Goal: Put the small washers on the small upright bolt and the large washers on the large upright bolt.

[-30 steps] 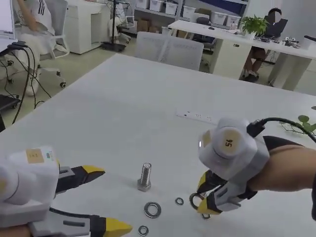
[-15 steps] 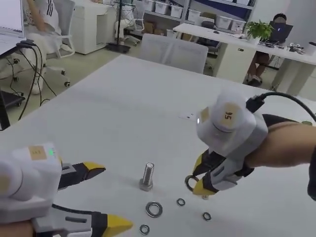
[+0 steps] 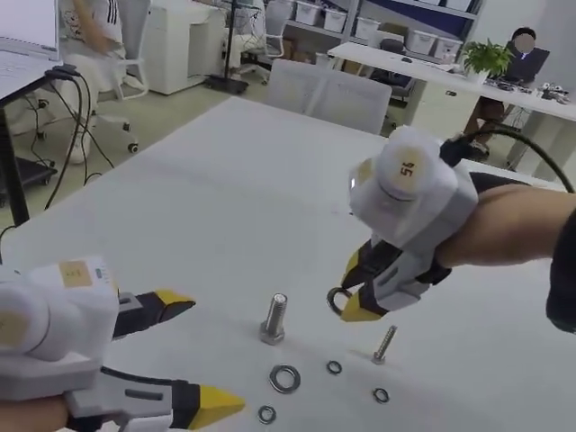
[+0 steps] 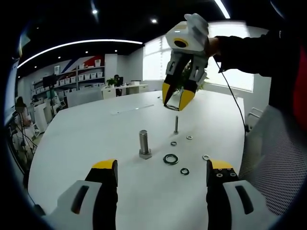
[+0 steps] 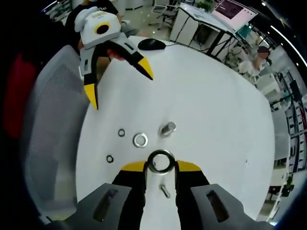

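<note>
The right tool (image 3: pixel 346 306) has risen off the table (image 3: pixel 225 198), clamped on a large washer (image 3: pixel 337 301), over the small bolt (image 3: pixel 384 345); large bolt (image 3: pixel 274 319) stands left, apart; left tool (image 3: pixel 210 353) gapes empty, near-left; bare table beyond.

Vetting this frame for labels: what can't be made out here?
Head view: held washer partly covered by the yellow tips of the right gripper.
Head view: left gripper body cut off by the bottom-left edge.
All views: small washers too small to judge hole size.
</note>
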Demonstrator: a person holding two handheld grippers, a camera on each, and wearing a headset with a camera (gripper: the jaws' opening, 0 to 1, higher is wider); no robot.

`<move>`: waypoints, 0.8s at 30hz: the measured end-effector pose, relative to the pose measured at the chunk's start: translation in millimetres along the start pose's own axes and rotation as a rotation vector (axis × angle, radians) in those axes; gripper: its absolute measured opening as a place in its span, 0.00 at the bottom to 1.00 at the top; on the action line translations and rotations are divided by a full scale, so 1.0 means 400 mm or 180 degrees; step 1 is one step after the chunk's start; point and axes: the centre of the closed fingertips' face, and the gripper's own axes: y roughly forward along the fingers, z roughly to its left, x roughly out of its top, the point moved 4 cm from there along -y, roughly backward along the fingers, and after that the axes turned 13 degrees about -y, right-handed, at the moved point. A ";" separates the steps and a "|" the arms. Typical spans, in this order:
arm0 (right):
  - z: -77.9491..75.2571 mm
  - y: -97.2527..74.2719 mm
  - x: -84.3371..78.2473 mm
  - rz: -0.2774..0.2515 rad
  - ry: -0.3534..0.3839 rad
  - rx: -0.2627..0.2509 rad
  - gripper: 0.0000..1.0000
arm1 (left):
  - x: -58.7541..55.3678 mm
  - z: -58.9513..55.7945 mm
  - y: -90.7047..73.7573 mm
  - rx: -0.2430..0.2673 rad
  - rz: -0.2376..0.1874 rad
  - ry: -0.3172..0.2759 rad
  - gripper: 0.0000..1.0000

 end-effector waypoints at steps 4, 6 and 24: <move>-0.019 0.007 0.019 -0.0021 -0.0035 0.0011 0.23 | 0.001 0.004 -0.001 0.0031 -0.0015 -0.0009 0.75; -0.027 0.012 0.029 -0.0031 -0.0052 0.0023 0.23 | 0.000 0.004 -0.001 0.0038 -0.0016 -0.0007 0.75; -0.068 0.085 0.073 -0.0039 -0.0143 0.0191 0.23 | -0.008 0.009 0.005 0.0046 0.0022 0.0003 0.73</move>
